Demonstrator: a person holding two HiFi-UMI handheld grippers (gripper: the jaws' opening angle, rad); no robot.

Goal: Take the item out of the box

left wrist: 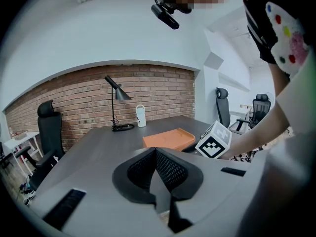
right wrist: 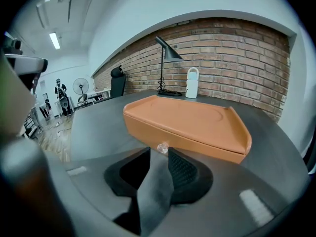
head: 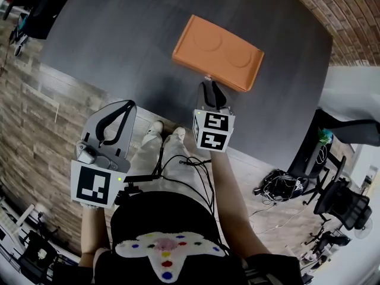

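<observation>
Right gripper (right wrist: 158,152) jaws apart, empty, tips just short of small clear knob (right wrist: 162,147) on near face of orange box (right wrist: 185,117). Left gripper (left wrist: 156,151) jaws together, empty, well back from box. Box closed on table (right wrist: 98,127), item unseen. Reach under way. Next, likely: pinch knob squarely, pull.

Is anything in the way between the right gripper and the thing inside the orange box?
Only the orange box itself: it is shut, hiding whatever is inside. Outside it nothing blocks the way; the right gripper points its open jaws straight at the small clear knob on the box's front.
</observation>
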